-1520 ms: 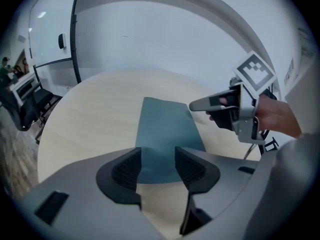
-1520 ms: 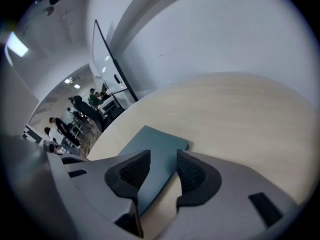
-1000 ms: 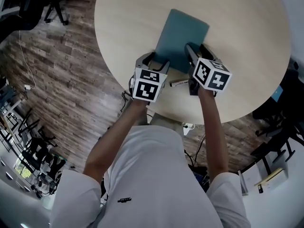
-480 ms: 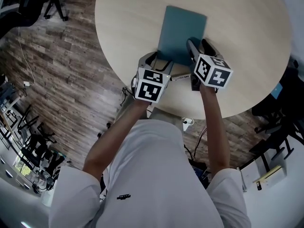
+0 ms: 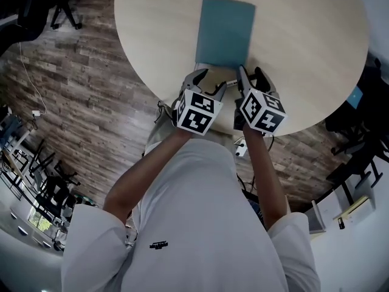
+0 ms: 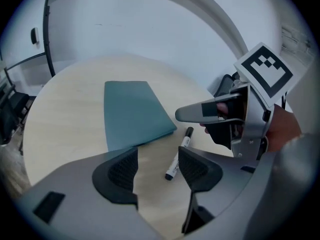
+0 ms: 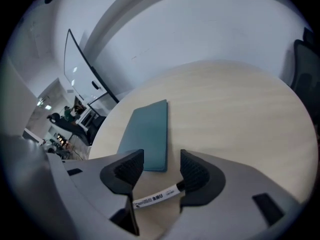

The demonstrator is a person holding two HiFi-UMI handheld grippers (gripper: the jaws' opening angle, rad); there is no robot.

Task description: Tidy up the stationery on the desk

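Down by the near rim of the round table (image 5: 304,35), both tools hover side by side. The left gripper (image 6: 157,169) has its fingers (image 6: 122,171) spread wide, with only bare tabletop in the gap. Just past its tips, close to the inner edge of its right-hand finger, lies the marker (image 6: 178,154). It is flat on the wood, with its white barrel angling away from the fingers and its black cap at the far end.

The right gripper (image 7: 157,171) is released too, pads well apart and clamping nothing. From its own camera the marker (image 7: 155,198) runs crosswise beneath the gap. Its white labelled barrel sits on the near side of the fingertips, and its dark end reaches the base of the right-hand finger (image 7: 197,174). Whether that finger touches it cannot be told.

From the head camera, the left gripper (image 5: 209,81) and the right gripper (image 5: 250,76) sit close together, with a narrow strip of table between them.

Just beyond both sets of fingertips lies the teal notebook (image 5: 225,32), closed and flat. Its near short edge is almost at the tips and its length stretches away toward the middle of the table. In the left gripper view the notebook (image 6: 132,114) lies ahead and to the left of the fingers. Its near corner is just beside the marker's cap, and the right gripper (image 6: 215,111) is off to the right. In the right gripper view the notebook (image 7: 147,134) begins right past the left-hand finger.
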